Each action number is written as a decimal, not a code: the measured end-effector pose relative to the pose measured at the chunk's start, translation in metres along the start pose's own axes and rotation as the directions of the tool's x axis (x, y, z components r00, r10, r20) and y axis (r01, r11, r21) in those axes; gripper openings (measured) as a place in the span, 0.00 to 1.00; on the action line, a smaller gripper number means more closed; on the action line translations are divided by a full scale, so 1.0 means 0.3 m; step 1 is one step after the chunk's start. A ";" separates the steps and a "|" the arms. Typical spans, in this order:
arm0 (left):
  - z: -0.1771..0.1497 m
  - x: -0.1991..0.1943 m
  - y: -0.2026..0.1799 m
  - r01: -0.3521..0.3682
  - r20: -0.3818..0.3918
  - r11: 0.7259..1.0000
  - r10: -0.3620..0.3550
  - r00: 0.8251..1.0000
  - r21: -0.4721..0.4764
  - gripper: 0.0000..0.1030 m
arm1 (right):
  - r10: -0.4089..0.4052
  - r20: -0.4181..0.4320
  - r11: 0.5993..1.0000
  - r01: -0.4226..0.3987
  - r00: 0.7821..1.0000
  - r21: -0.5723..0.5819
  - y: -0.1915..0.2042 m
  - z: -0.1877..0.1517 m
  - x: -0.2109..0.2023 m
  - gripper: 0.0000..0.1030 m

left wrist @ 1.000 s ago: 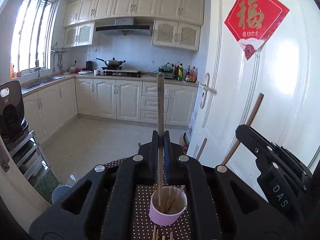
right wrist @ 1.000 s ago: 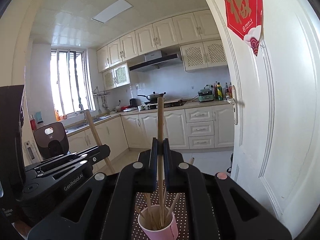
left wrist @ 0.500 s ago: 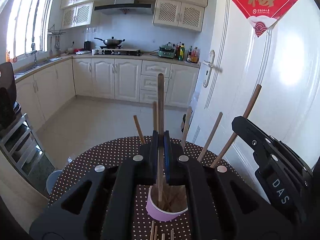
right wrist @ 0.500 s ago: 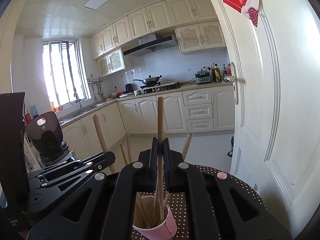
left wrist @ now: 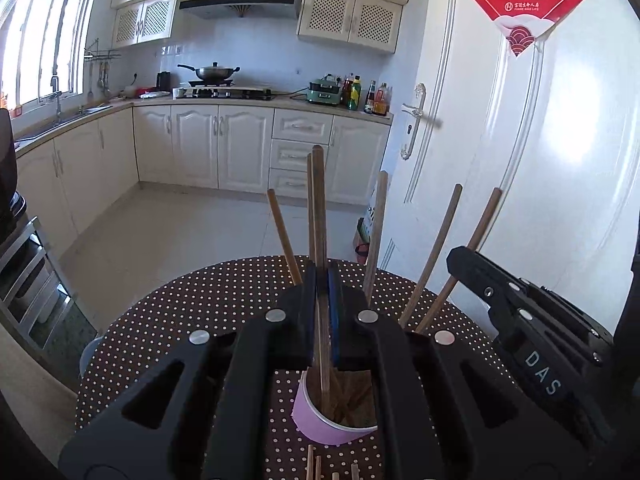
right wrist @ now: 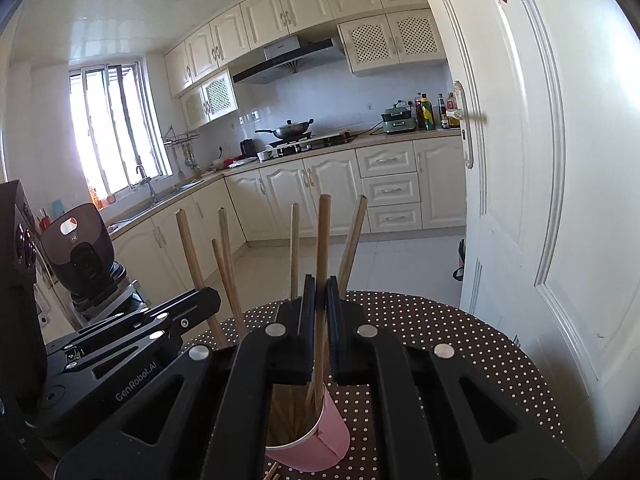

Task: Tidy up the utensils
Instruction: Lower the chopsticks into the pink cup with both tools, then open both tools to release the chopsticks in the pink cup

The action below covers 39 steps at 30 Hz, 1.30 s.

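A pink paper cup [left wrist: 320, 420] stands on the brown dotted table [left wrist: 200, 312] and holds several wooden chopsticks. My left gripper [left wrist: 322, 276] is shut on a dark wooden chopstick [left wrist: 319, 200] held upright, its lower end inside the cup. My right gripper [right wrist: 319, 284] is shut on a light wooden chopstick [right wrist: 323, 236], its lower end also in the cup [right wrist: 328, 436]. The right gripper shows at the right of the left wrist view [left wrist: 532, 344]; the left gripper shows at the left of the right wrist view [right wrist: 132, 340].
Loose chopstick ends [left wrist: 316, 464] lie on the table in front of the cup. A white door [left wrist: 500, 160] stands close on the right. Kitchen cabinets [left wrist: 224, 144] and floor lie beyond the table's far edge. A metal rack [left wrist: 28, 280] is at the left.
Both grippers have tilted down and lowered toward the cup with their chopsticks. More of the table and the standing chopsticks has come into view.
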<state>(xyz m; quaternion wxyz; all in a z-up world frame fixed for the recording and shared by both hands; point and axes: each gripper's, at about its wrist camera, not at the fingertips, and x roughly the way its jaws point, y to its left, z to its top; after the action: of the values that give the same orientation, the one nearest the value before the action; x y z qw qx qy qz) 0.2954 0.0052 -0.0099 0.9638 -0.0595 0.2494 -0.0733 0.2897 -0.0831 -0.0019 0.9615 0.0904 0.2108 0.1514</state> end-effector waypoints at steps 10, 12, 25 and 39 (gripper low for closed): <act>-0.016 0.011 0.039 0.022 0.046 1.000 -0.021 0.999 -0.012 0.07 | -0.013 -0.017 1.000 0.013 1.000 0.017 -0.008 -0.019 0.012 0.07; -0.015 0.016 0.047 0.011 0.042 1.000 -0.010 0.999 -0.017 0.07 | -0.008 -0.028 1.000 0.009 1.000 0.023 -0.011 -0.021 0.009 0.08; -0.050 0.023 0.063 -0.007 0.031 1.000 0.007 1.000 -0.010 0.68 | -0.038 -0.028 0.999 0.039 0.999 0.008 -0.030 -0.017 -0.011 0.45; -0.091 0.044 0.094 -0.047 -0.009 0.999 0.047 0.999 -0.008 0.68 | -0.078 -0.057 0.997 0.078 0.995 -0.004 -0.062 -0.047 -0.018 0.58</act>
<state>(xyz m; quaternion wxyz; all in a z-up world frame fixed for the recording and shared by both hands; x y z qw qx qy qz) 0.2967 0.0284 -0.0441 0.9639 -0.0571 0.2553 -0.0497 0.2835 -0.1008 -0.0168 0.9604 0.0768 0.2413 0.1165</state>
